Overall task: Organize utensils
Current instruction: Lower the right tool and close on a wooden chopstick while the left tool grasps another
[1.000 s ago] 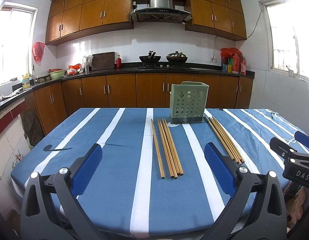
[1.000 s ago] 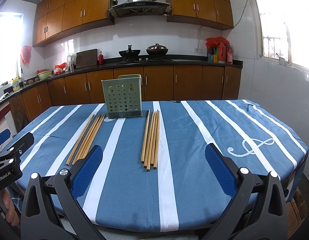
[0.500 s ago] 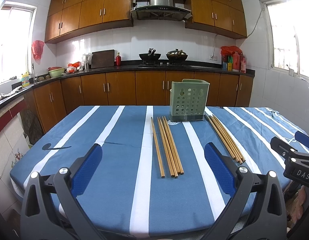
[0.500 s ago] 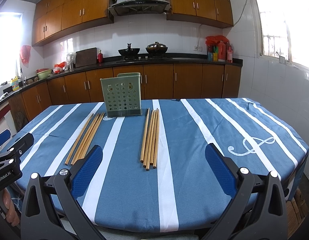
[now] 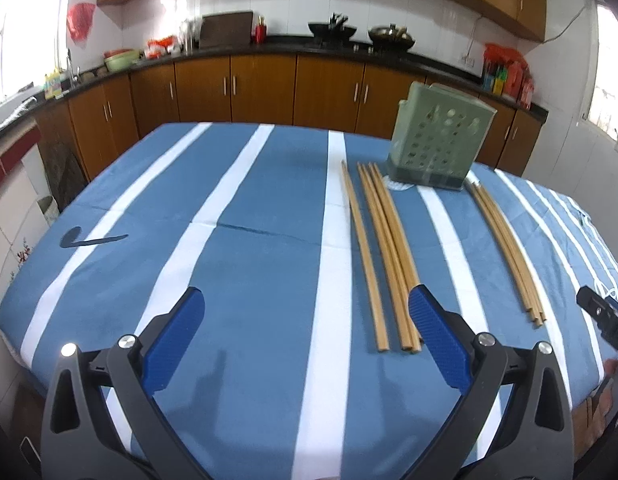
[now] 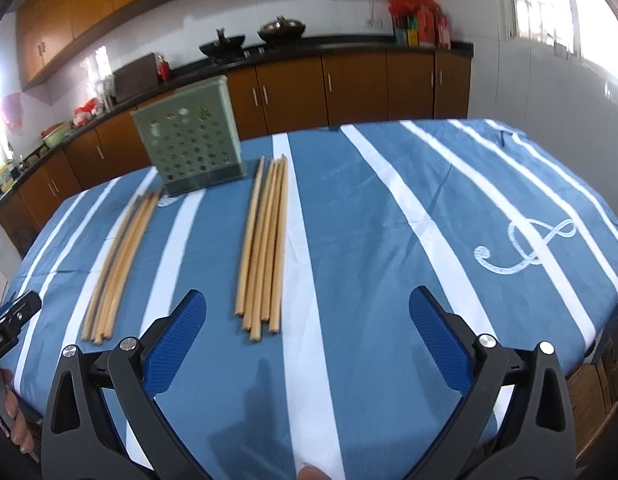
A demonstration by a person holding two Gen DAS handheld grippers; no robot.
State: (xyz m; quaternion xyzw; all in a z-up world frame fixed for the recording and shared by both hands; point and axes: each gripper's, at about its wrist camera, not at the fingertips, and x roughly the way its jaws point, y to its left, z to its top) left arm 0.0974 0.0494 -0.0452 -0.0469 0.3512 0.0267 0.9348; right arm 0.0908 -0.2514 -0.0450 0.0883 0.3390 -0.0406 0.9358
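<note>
A green perforated utensil holder stands upright at the far side of the blue striped table. Two bundles of wooden chopsticks lie flat in front of it: one bundle to the holder's left, the other bundle to its right. My left gripper hovers open over the cloth, its right finger beside the near ends of the left bundle. In the right wrist view the holder and both bundles show. My right gripper is open and holds nothing, just short of the right bundle's near ends.
Brown kitchen cabinets and a dark counter with pots run behind the table. A white embroidered swirl marks the cloth on the right. The other gripper shows at the left wrist view's right edge, and a hand at the right wrist view's left edge.
Both grippers have moved forward over the table and tilted down, so the chopsticks and holder look closer. Both stay open. The chopsticks and holder have not moved.
</note>
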